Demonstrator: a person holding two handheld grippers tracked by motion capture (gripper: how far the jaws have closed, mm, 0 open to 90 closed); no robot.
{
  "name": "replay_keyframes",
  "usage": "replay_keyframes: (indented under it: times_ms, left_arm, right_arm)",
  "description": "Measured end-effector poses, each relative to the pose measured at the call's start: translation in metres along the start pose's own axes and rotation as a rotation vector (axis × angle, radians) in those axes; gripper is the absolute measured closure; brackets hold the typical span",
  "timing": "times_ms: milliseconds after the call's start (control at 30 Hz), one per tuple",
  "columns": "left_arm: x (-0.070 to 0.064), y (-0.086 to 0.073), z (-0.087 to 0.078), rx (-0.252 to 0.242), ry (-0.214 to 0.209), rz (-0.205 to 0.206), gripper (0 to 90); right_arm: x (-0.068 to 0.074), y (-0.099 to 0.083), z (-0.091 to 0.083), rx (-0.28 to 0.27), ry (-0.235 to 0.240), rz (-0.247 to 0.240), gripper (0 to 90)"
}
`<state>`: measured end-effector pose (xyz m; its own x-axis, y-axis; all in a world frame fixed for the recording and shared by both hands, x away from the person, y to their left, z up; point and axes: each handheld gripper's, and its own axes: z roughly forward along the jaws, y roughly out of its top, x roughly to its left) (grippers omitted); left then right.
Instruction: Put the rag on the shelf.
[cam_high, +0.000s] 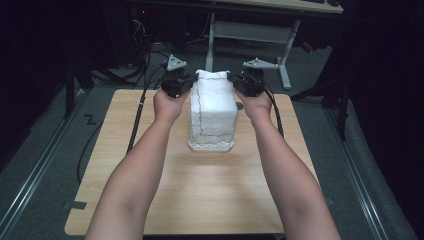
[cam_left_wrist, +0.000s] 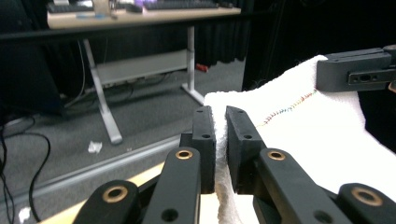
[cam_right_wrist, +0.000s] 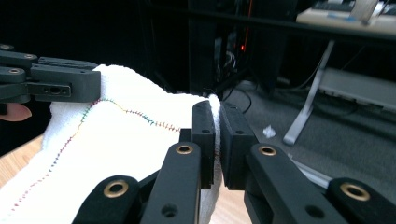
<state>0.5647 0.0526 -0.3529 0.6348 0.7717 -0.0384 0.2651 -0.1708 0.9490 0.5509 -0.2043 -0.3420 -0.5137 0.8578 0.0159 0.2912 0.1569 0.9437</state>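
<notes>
A white towel (cam_high: 212, 107) with a multicoloured stitched line hangs above the wooden table (cam_high: 200, 200), held up by its two top corners. My left gripper (cam_high: 187, 82) is shut on the towel's top left corner; in the left gripper view the cloth (cam_left_wrist: 299, 126) is pinched between the jaws of the left gripper (cam_left_wrist: 220, 140). My right gripper (cam_high: 239, 82) is shut on the top right corner, with the towel (cam_right_wrist: 112, 140) clamped in the right gripper (cam_right_wrist: 217, 135). The towel's lower edge rests on the table.
A grey-legged desk (cam_high: 250, 35) stands beyond the table on the grey floor, with cables (cam_high: 145, 50) at its left. Dark curtains close in both sides. Bare tabletop lies in front of the towel, between the person's forearms.
</notes>
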Motion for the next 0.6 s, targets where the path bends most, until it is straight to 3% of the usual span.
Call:
replay_keyframes:
  times_ms: [100,233,300,367,433,500,600]
  left_arm:
    - [0.005,-0.014,0.007,0.045,-0.012,-0.014,82.3]
    - [0.008,-0.026,0.012,0.091,-0.032,-0.030,81.4]
    - [0.009,-0.033,0.016,0.133,-0.032,-0.019,77.0]
    - [0.013,-0.037,0.015,0.135,-0.024,-0.032,68.8]
    - [0.016,-0.037,0.013,0.132,-0.028,-0.053,64.1]
    - [0.020,-0.037,0.007,0.102,-0.024,-0.085,63.1]
    - [0.022,-0.033,0.000,0.090,-0.009,-0.085,61.6]
  right_arm:
    - [-0.001,-0.009,0.011,0.043,0.012,-0.010,85.5]
    - [-0.001,-0.014,0.015,0.055,0.012,-0.011,85.3]
    - [-0.001,-0.019,0.018,0.075,0.012,-0.001,78.7]
    - [-0.001,-0.020,0.020,0.106,-0.001,0.021,74.2]
    - [-0.001,-0.020,0.020,0.107,-0.006,0.009,72.9]
    - [-0.001,-0.018,0.017,0.099,-0.022,-0.010,70.6]
    - [-0.005,-0.015,0.010,0.099,-0.034,-0.012,67.9]
